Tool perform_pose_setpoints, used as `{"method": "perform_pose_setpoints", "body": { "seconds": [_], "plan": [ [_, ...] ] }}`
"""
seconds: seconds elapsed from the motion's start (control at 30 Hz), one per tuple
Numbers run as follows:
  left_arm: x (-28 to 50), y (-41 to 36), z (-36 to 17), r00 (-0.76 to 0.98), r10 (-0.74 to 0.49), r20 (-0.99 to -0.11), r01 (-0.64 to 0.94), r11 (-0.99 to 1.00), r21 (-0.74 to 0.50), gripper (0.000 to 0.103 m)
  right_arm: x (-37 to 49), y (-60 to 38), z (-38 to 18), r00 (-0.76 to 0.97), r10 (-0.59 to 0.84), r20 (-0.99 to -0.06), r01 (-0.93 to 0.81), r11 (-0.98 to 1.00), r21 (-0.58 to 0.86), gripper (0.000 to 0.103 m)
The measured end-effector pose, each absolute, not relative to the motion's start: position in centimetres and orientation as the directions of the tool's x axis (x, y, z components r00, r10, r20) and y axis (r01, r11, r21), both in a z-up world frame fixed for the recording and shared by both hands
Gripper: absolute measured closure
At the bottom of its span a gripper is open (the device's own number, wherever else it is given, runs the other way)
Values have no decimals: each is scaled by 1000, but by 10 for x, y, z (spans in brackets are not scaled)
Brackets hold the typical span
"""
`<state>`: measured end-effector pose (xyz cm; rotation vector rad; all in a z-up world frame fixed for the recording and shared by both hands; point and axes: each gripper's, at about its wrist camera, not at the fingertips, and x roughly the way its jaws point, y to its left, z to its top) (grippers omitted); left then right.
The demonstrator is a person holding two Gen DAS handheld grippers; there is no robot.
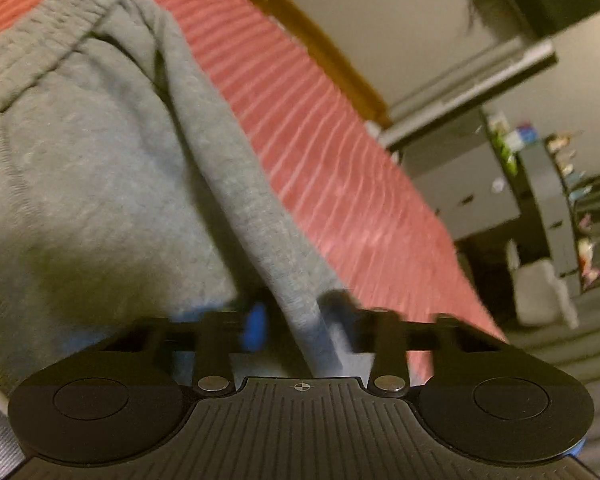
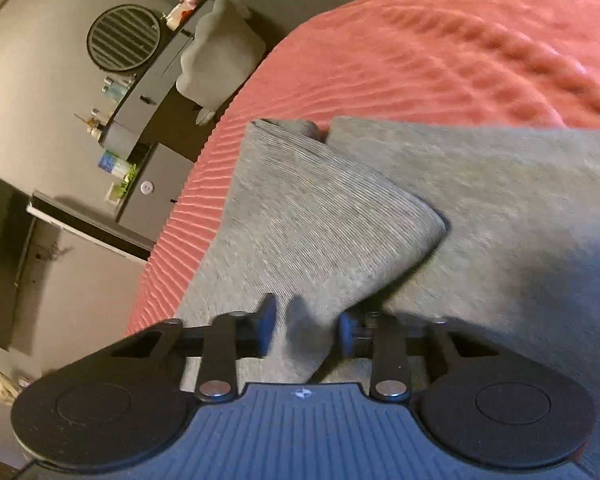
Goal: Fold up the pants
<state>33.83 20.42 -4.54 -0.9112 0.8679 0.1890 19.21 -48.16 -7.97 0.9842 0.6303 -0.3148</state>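
Two hand-held grippers (image 1: 296,328) (image 2: 306,330) pinching pants (image 1: 100,160), red bedspread (image 1: 320,140)

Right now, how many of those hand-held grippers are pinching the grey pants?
2. The left hand-held gripper pinches a fold of the grey pants near the waistband end; the right hand-held gripper pinches fabric at the leg-cuff end, over the red bedspread.

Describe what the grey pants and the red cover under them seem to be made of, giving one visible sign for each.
Grey pants: probably a soft cotton-blend knit, matte; fine ribbed lines and heathered flecks show, and the waistband is gathered like elastic.
Red cover: seems a plush ribbed textile, perhaps chenille or corduroy-like; raised parallel ridges catch the light with a slight sheen. The exact fibre cannot be told.
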Motion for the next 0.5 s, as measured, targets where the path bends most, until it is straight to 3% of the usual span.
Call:
{"method": "perform_pose_setpoints", "body": {
  "seconds": [0.03,0.2,0.4,0.5],
  "plan": [
    [340,201,-42,649,-206,-733,-477,640,-602,92,196,-481,-77,768,24,-640,527,545,652,84],
    [312,183,9,716,-160,-680,-392,713,-581,95,208,-482,-57,740,11,-673,535,595,599,97],
    [218,171,75,808,-206,-552,-255,721,-644,96,187,-492,-6,824,20,-566,445,596,668,98],
    [153,165,77,838,-238,-491,-210,690,-693,96,159,-509,15,853,-8,-522,422,599,681,98]
  ]
}}
